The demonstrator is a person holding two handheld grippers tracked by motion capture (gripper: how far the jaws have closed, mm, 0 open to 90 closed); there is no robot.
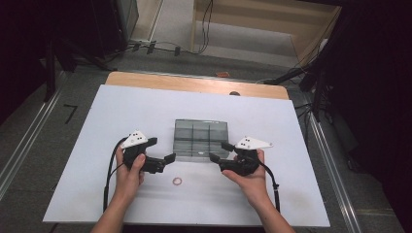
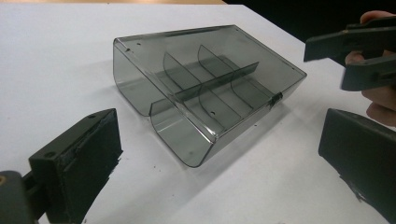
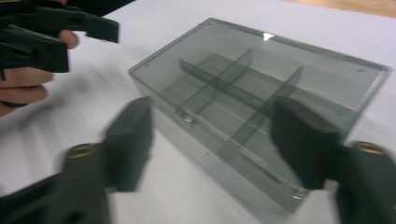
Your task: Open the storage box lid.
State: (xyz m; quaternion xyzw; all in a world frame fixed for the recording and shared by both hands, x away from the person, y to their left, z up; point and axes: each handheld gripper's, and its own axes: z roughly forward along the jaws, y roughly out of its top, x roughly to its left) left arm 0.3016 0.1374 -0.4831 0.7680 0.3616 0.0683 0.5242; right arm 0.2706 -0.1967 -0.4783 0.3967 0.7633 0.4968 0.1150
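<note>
A smoky clear plastic box (image 1: 200,140) with inner dividers lies with its lid down in the middle of the white table; its latch (image 2: 277,98) faces the near side. My left gripper (image 1: 160,149) stands open just left of the box's near corner, nothing between its jaws. My right gripper (image 1: 220,151) stands open at the box's near right corner, jaws apart and blurred in the right gripper view, not touching the box (image 3: 261,79). The left gripper view looks at the box (image 2: 210,70) beyond its wide jaws, with the right gripper (image 2: 359,51) at the upper right.
A small pink ring (image 1: 177,181) lies on the white sheet (image 1: 121,111) near the front, between my hands. A wooden strip (image 1: 194,83) borders the table's far edge. Cables and dark stands sit on the floor beyond and at the right.
</note>
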